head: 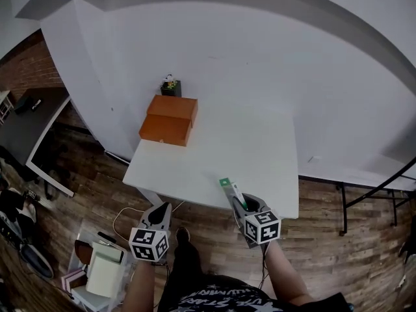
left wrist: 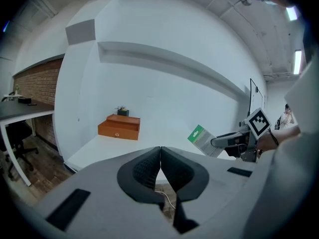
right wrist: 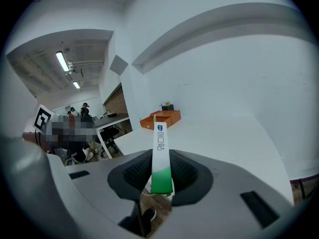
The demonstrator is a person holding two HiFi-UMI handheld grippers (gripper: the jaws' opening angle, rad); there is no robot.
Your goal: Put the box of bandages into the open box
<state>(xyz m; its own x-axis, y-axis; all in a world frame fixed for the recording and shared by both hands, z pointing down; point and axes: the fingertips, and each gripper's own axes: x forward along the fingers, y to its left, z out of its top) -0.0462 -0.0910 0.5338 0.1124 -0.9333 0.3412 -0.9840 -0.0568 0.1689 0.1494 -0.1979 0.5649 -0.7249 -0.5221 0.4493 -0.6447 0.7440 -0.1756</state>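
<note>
The bandage box [head: 231, 190], a thin white carton with a green end, sticks up from my right gripper [head: 238, 204], which is shut on it over the table's front edge. In the right gripper view the carton [right wrist: 160, 153] stands edge-on between the jaws. An orange box [head: 168, 120] sits at the table's far left corner; it looks stepped, and its inside does not show. The same orange box [left wrist: 119, 127] lies far ahead in the left gripper view. My left gripper [head: 162, 208] is shut on nothing, just off the front edge, left of the right one.
The white table [head: 240, 155] stands against a white wall. A small dark pot with a plant [head: 171, 86] sits behind the orange box. Wooden floor, a dark desk [head: 26, 125] and a cable lie to the left and below.
</note>
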